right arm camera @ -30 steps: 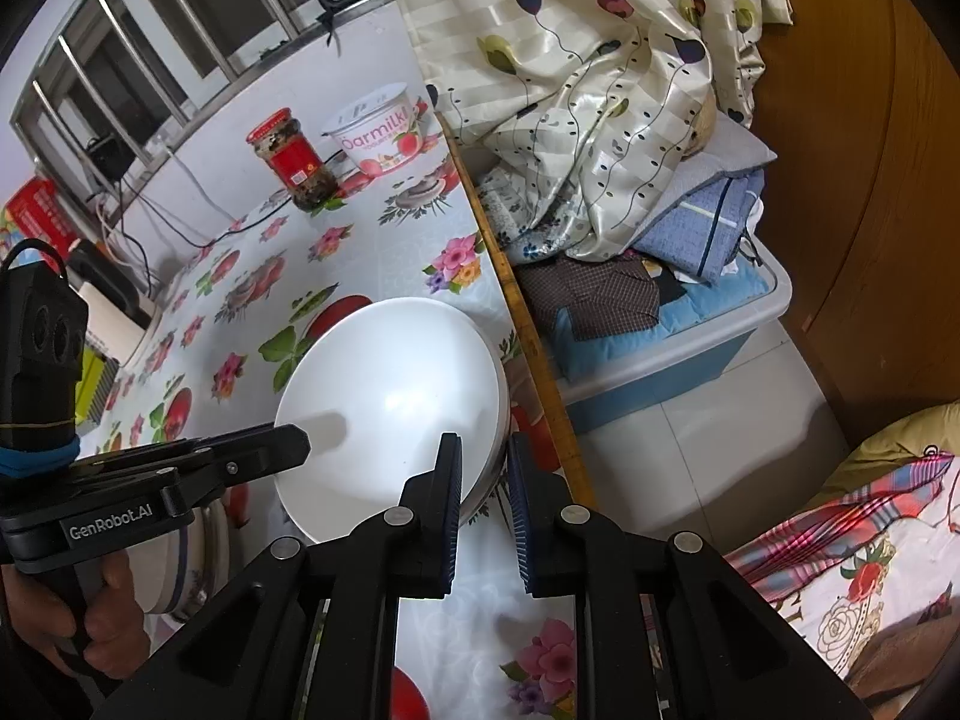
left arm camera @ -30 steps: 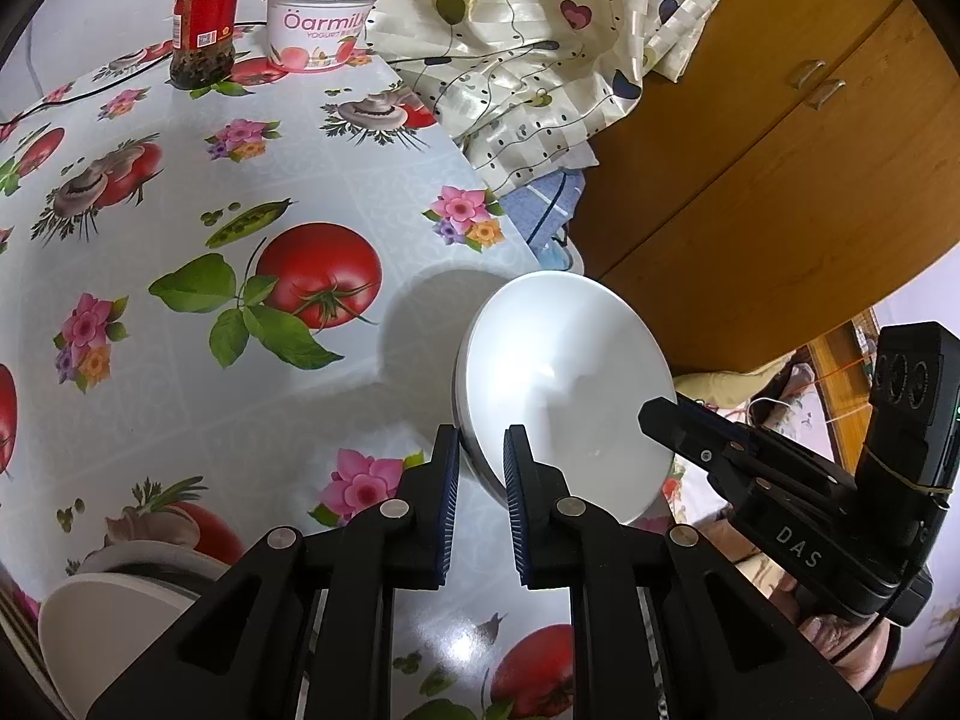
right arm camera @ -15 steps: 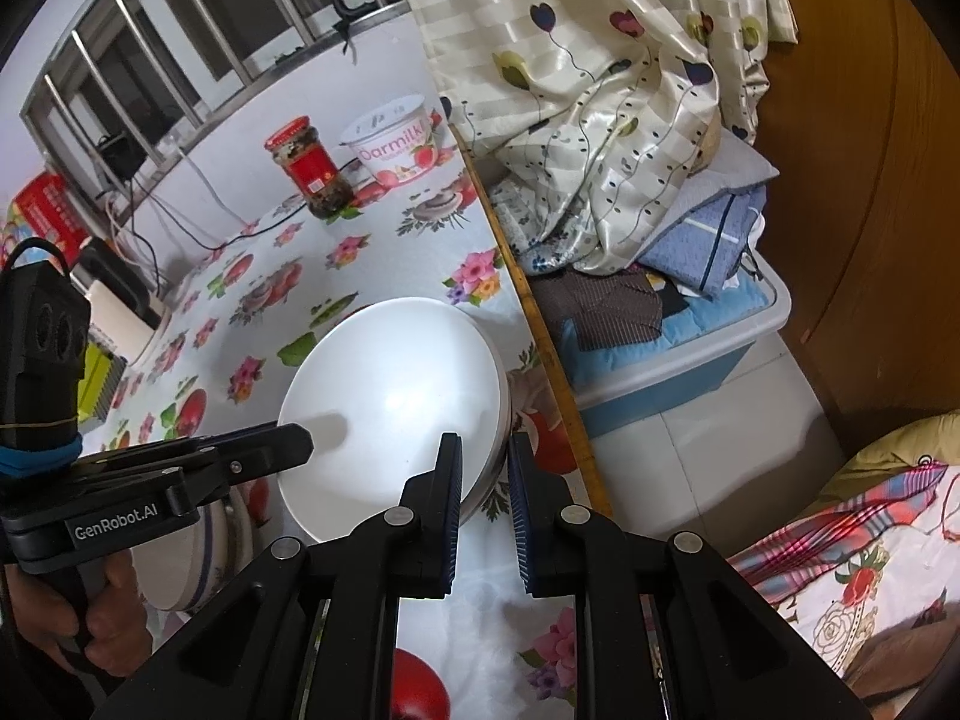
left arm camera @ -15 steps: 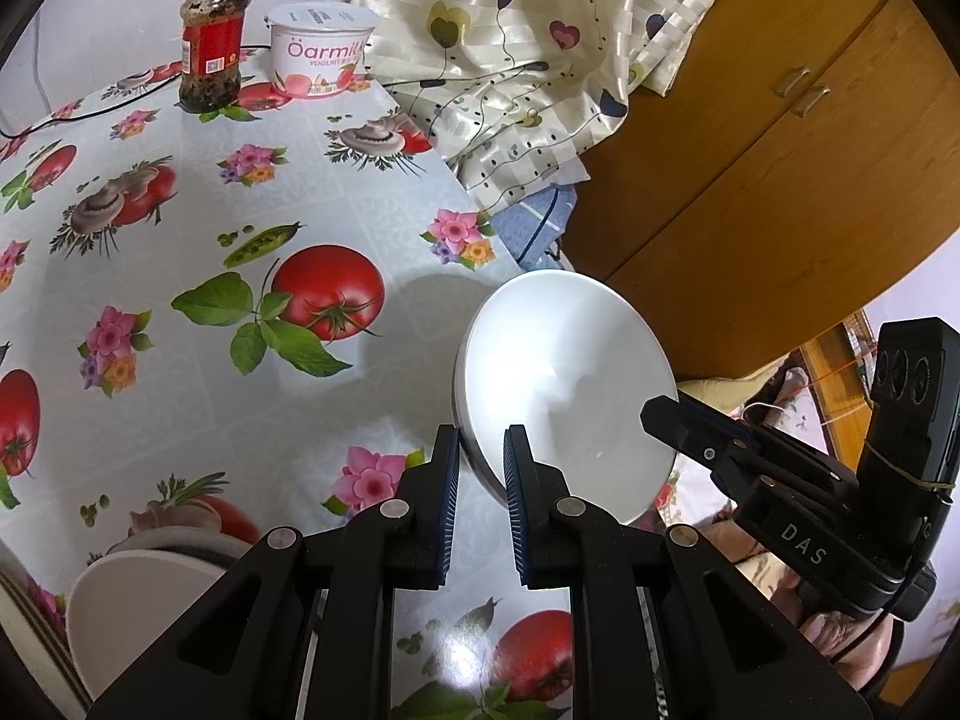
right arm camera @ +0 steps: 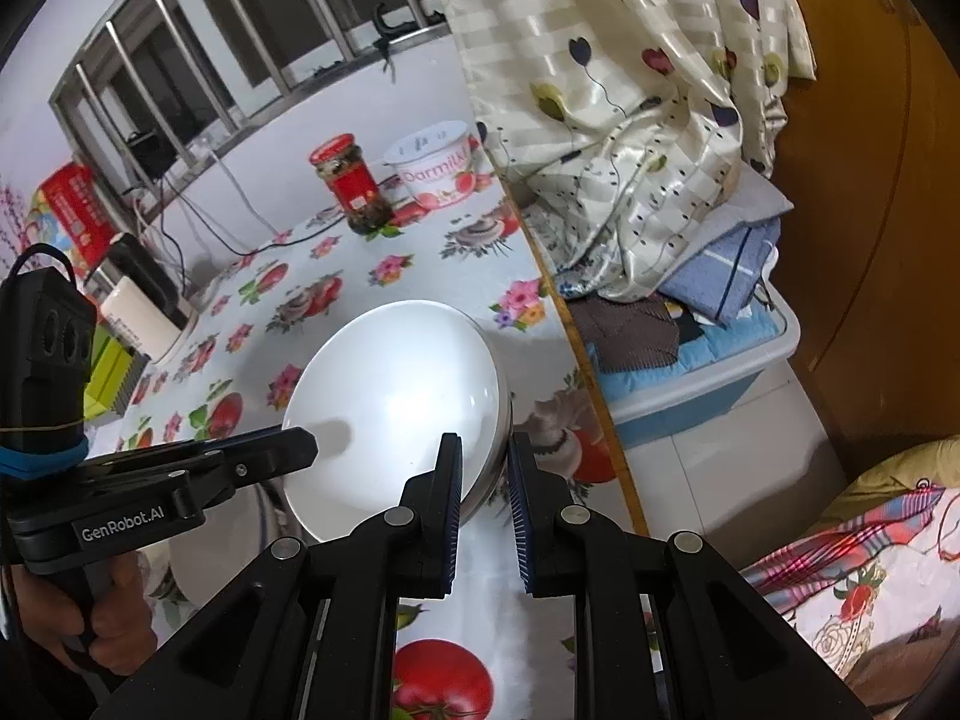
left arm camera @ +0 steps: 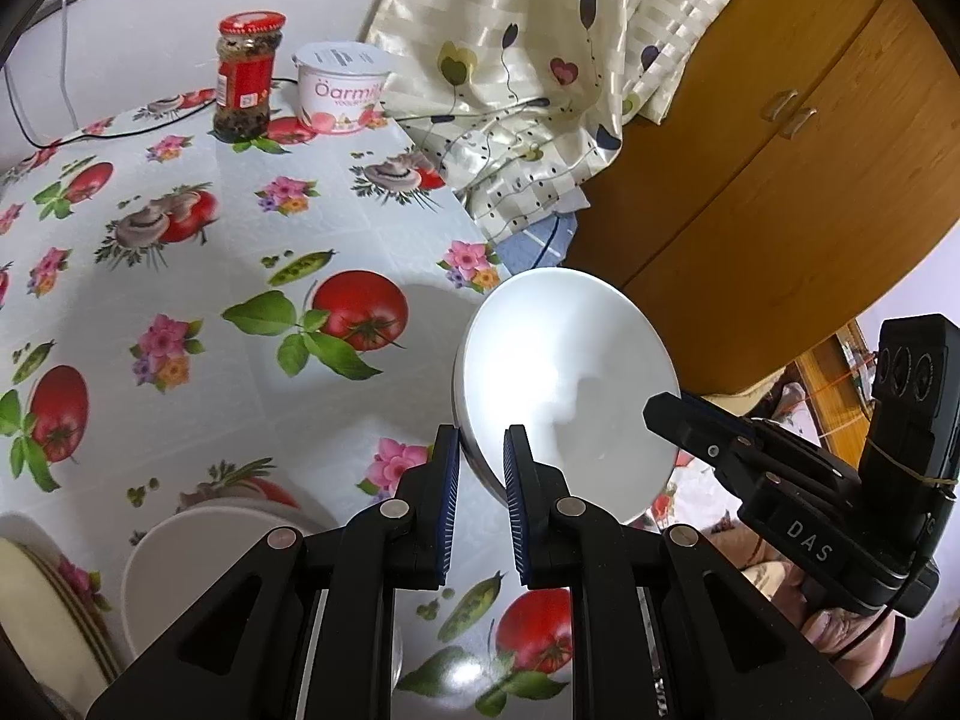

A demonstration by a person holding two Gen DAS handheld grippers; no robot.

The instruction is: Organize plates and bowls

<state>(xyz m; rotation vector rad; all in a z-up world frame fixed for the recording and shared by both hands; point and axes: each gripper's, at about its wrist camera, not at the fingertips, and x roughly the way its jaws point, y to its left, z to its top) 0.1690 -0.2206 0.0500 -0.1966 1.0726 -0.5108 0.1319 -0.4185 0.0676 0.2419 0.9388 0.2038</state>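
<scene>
A plain white bowl (left arm camera: 570,384) hangs tilted above the table's right edge, gripped from two sides. My left gripper (left arm camera: 483,438) is shut on its near rim. In the left wrist view my right gripper (left arm camera: 660,414) grips the bowl's right rim. From the right wrist, the same bowl (right arm camera: 396,408) fills the middle, my right gripper (right arm camera: 486,444) is shut on its lower right rim, and my left gripper (right arm camera: 303,444) grips it from the left. A second white bowl (left arm camera: 198,570) and a stack of flower-rimmed plates (left arm camera: 36,618) sit on the table at lower left.
The table (left arm camera: 180,300) has a tomato-and-flower cloth. A red-lidded jar (left arm camera: 249,78) and a yogurt tub (left arm camera: 342,87) stand at the back. A curtain (left arm camera: 510,90) and wooden cabinet (left arm camera: 780,180) are to the right. A blue bin of clothes (right arm camera: 690,372) sits on the floor. A kettle (right arm camera: 144,312) stands far left.
Both grippers have risen together with the white bowl held between them, so the table cloth sits lower and farther. The lower-left bowl and plates show more.
</scene>
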